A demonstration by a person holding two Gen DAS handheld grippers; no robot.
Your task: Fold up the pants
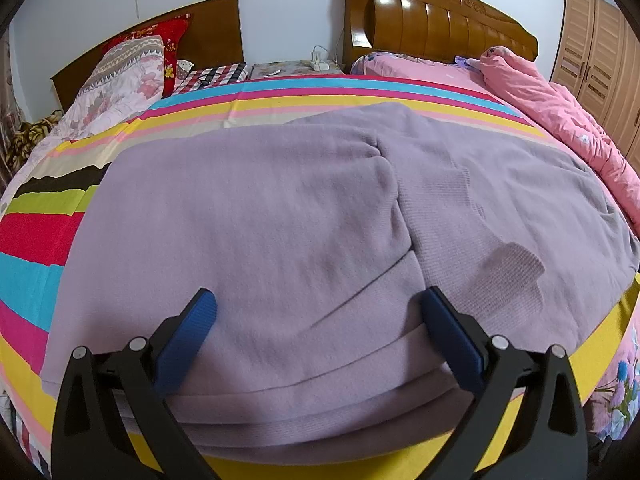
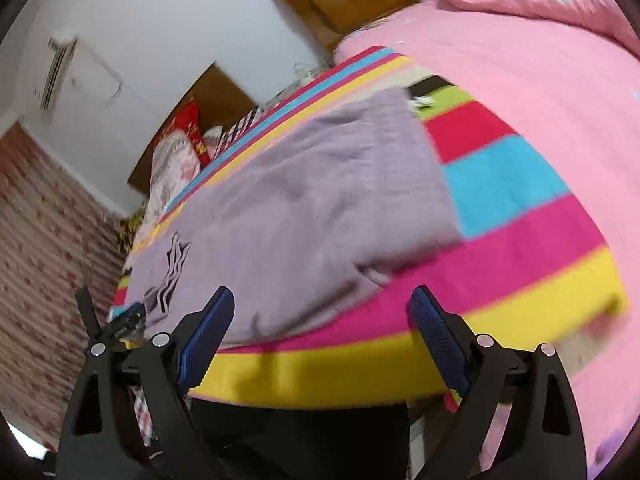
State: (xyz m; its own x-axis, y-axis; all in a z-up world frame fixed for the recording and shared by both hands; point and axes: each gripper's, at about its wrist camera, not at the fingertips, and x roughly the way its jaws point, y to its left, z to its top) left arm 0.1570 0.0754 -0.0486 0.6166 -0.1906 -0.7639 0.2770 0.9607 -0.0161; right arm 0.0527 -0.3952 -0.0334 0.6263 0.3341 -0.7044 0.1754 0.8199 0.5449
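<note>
The lilac knitted pants lie spread on the rainbow-striped cotton sheet. The left gripper stands wide open, stacked folds at the near edge between its jaws. The right gripper, also spread and empty, hovers by the near edge, pants ahead-left.

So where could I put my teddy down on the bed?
Bare spots: the striped sheet between the purple pants and the pink blanket, and its stripes left of the pants. The middle is covered; the pink quilt crowds the far right.
</note>
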